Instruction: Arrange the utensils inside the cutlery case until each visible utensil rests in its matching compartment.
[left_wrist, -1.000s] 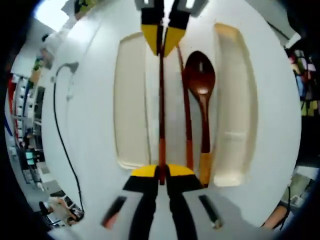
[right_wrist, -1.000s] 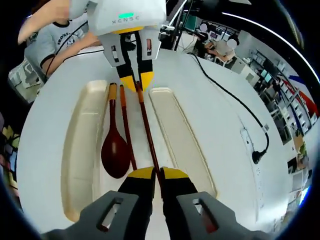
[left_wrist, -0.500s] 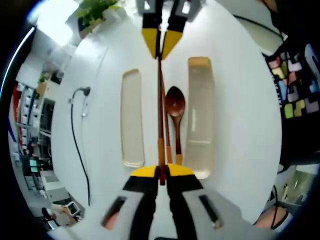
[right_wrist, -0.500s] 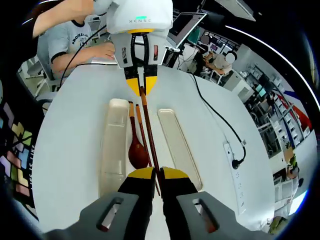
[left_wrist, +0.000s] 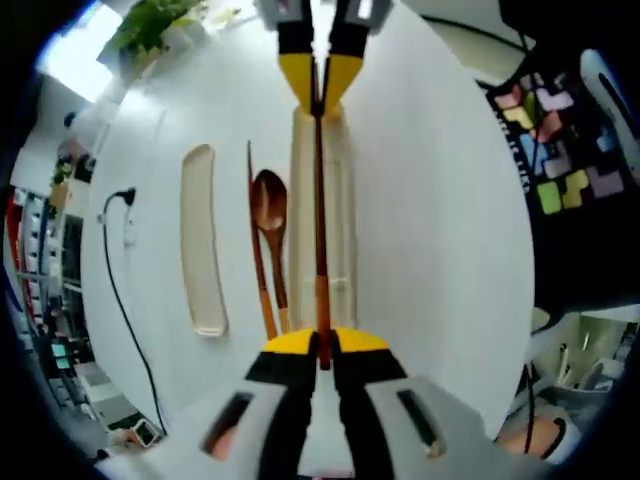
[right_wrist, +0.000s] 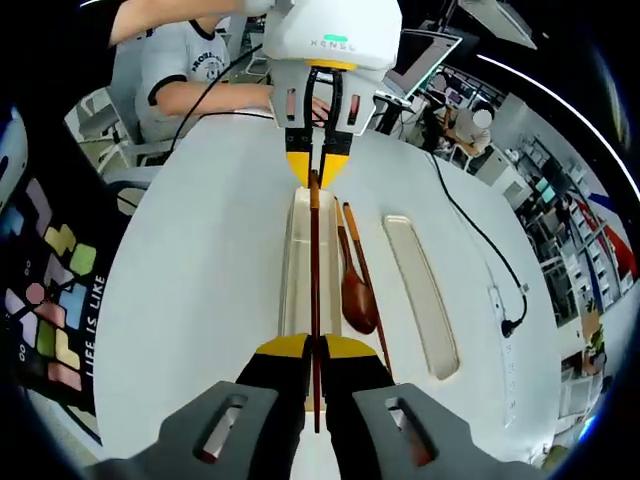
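Observation:
A dark red chopstick (left_wrist: 319, 230) with an orange end hangs level in the air, held at both ends. My left gripper (left_wrist: 320, 346) is shut on its orange end, and my right gripper (right_wrist: 313, 348) is shut on the other end. Each gripper faces the other: the right gripper (left_wrist: 318, 82) at the top of the left gripper view, the left gripper (right_wrist: 318, 168) at the top of the right gripper view. The chopstick (right_wrist: 314, 270) runs lengthwise above the cream case tray (right_wrist: 296, 262). A brown spoon (right_wrist: 357, 296) and a second chopstick (right_wrist: 366, 272) lie on the table beside that tray (left_wrist: 340, 215).
A second, shallower cream tray (right_wrist: 421, 292) lies past the spoon (left_wrist: 268, 202) on the white table (right_wrist: 200, 250). A black cable (right_wrist: 482, 232) runs to a plug near the table edge. A colourful puzzle mat (right_wrist: 58, 300) lies on the floor. A person (right_wrist: 190, 70) sits at the far end.
Both grippers have carried the held chopstick sideways, from above the spoon and loose chopstick to above the deeper tray. The spoon and second chopstick have stayed on the table.

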